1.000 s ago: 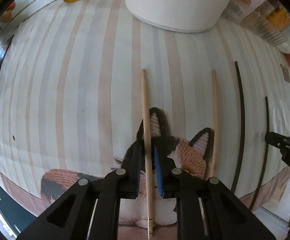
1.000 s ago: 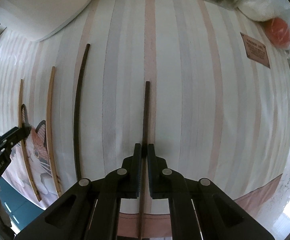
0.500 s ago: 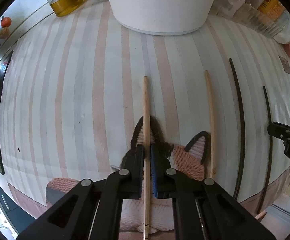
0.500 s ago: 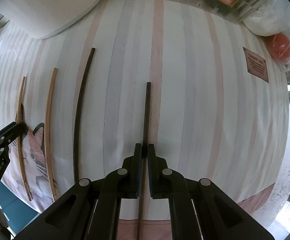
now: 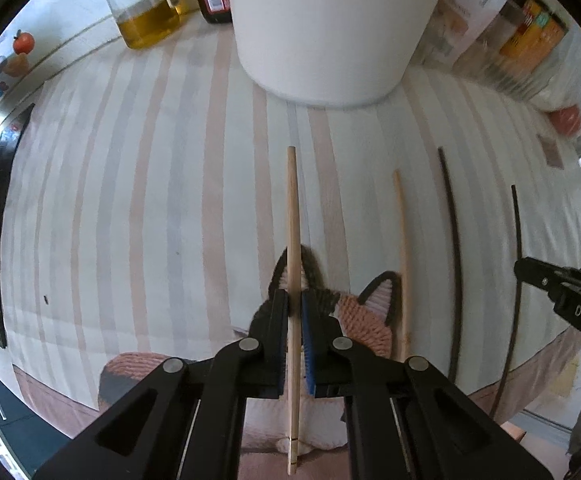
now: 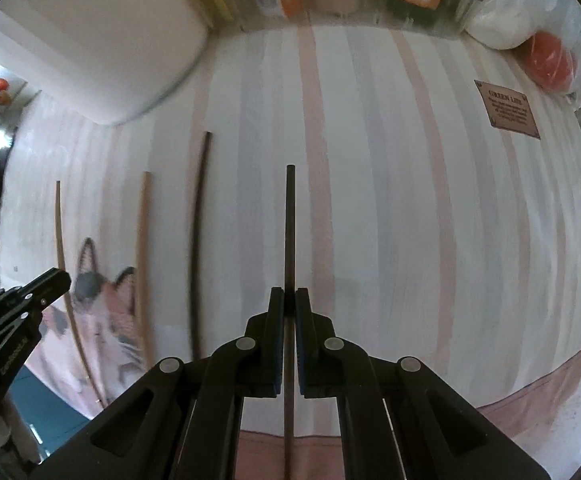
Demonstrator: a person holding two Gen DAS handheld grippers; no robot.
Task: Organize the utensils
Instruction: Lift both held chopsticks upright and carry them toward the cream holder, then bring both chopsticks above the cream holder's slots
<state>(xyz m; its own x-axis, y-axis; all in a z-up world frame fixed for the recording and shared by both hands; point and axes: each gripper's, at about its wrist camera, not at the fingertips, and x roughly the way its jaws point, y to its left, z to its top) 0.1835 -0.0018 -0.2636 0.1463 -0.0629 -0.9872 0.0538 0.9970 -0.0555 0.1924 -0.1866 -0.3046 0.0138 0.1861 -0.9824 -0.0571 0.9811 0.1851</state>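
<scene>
Striped tabletop cloth (image 5: pixel 138 208) below, each gripper clamps a chopstick running 6-to-12: left gripper (image 5: pixel 295 312) the light wooden chopstick (image 5: pixel 293 216), right gripper (image 6: pixel 289 307) the dark chopstick (image 6: pixel 289 224), white container (image 5: pixel 330 28) at 12.

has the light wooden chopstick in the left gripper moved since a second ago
Yes. The light wooden chopstick, clamped in the left gripper, has lifted off the striped cloth; the cat mat looks farther below.

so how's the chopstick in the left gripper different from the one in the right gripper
The left gripper is shut on a light wooden chopstick; the right gripper is shut on a dark chopstick. The light one sits over the cat-pattern mat, the dark one over the bare striped cloth. Both are slim, straight, clamped along the fingers, pointing away.
</scene>
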